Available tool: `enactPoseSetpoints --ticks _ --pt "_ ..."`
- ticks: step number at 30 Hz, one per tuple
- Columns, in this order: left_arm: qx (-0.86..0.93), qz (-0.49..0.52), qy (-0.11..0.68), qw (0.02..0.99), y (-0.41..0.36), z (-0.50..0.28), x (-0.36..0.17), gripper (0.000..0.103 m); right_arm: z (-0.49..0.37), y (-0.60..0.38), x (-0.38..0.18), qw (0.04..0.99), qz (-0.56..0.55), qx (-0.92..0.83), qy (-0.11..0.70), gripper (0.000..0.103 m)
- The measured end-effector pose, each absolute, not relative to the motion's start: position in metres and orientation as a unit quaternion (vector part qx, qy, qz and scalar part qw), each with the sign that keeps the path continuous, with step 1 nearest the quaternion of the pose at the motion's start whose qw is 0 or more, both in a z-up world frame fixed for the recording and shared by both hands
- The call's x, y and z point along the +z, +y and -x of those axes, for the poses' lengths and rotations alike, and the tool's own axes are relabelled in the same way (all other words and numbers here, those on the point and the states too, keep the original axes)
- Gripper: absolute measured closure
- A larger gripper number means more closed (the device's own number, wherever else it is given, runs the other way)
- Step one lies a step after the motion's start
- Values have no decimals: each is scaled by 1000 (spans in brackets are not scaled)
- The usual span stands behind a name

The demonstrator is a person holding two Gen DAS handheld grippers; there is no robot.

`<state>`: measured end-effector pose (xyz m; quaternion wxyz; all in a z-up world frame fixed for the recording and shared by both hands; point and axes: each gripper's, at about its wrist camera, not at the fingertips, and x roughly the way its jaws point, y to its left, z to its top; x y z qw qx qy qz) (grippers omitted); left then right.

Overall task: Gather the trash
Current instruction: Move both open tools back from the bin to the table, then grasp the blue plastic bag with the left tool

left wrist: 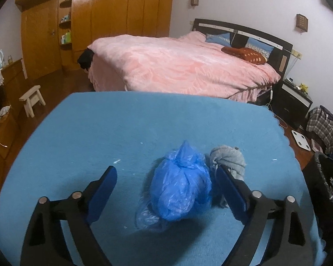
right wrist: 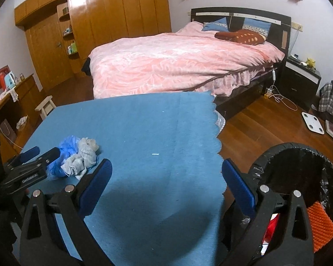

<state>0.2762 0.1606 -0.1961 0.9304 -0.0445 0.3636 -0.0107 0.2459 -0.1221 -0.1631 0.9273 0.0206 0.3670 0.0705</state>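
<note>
Two items of trash remain ahead of my left gripper (left wrist: 166, 184): blue bag (left wrist: 181, 184) and grey rag (left wrist: 229, 158), touching.

Left jaws stand wide, holding nothing, the bag between the fingers, the rag just beyond the right finger. I judge a level, centred close on the bag's knotted bulk best, keeping the rag out. Right gripper (right wrist: 166, 181) hangs wide and empty over the cloth (right wrist: 144, 128) edge; bin (right wrist: 299, 161) just to its right. Blue cloth carries small flecks; bed (right wrist: 177, 66) and wardrobe (right wrist: 113, 11) lie well ahead.
</note>
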Motion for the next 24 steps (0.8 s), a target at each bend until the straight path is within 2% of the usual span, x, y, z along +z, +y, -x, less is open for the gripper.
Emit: enactPoseSetpoints --ticks 8,13,16,24 --pt "-30 46 400 915 153 -291 -216 32 -245 -121 -167 926 -19 71 371 6" --pt "-55 52 414 907 149 -296 -221 53 -250 -119 -173 924 -17 73 375 6" --pt "-58 53 409 909 149 -294 -219 58 -251 -115 -177 922 -16 75 378 6" --pt "-40 64 380 922 166 -279 -200 59 -258 -99 -180 922 -15 87 378 6"
